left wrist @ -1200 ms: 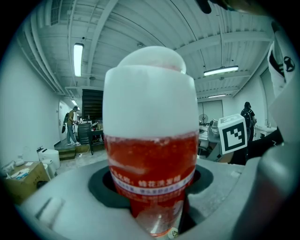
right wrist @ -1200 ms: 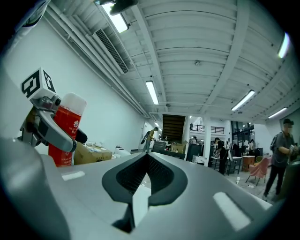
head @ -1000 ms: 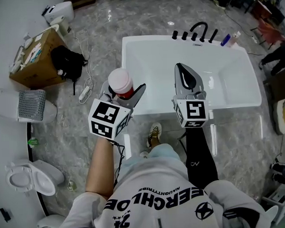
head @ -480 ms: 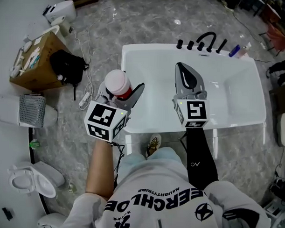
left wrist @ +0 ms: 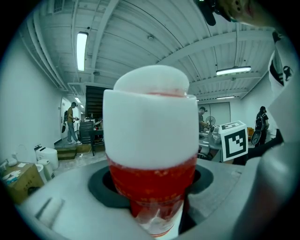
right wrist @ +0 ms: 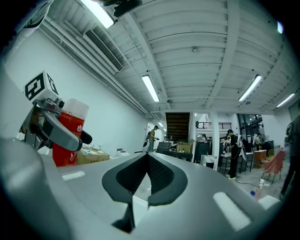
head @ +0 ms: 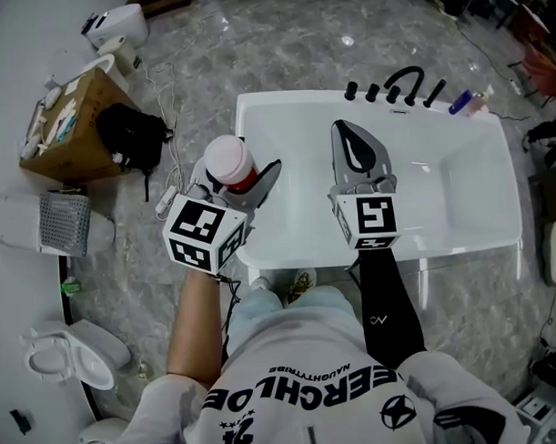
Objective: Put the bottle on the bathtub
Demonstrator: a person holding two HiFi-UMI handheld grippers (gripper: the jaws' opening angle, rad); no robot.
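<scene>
A red bottle with a white cap [head: 228, 161] stands upright in my left gripper [head: 241, 179], which is shut on its red body. In the head view it hangs over the near left corner of the white bathtub [head: 477, 178]. The left gripper view is filled by the bottle [left wrist: 150, 150], with the jaws pressed against both of its sides. My right gripper [head: 342, 130] is shut with nothing in it and is held above the tub's middle. The right gripper view shows its closed fingertips [right wrist: 146, 158], and the bottle [right wrist: 69, 136] off to the left.
Black taps and a curved spout [head: 396, 83] line the tub's far rim, with a small blue bottle [head: 461, 101] at their right. On the marble floor to the left lie a cardboard box [head: 67, 124], a black bag [head: 132, 135], a power strip [head: 167, 198] and a toilet [head: 57, 353].
The tub has slid nearer and lower in the head view as the person stepped up to it. Both grippers shifted slightly left. The left one still holds the bottle.
</scene>
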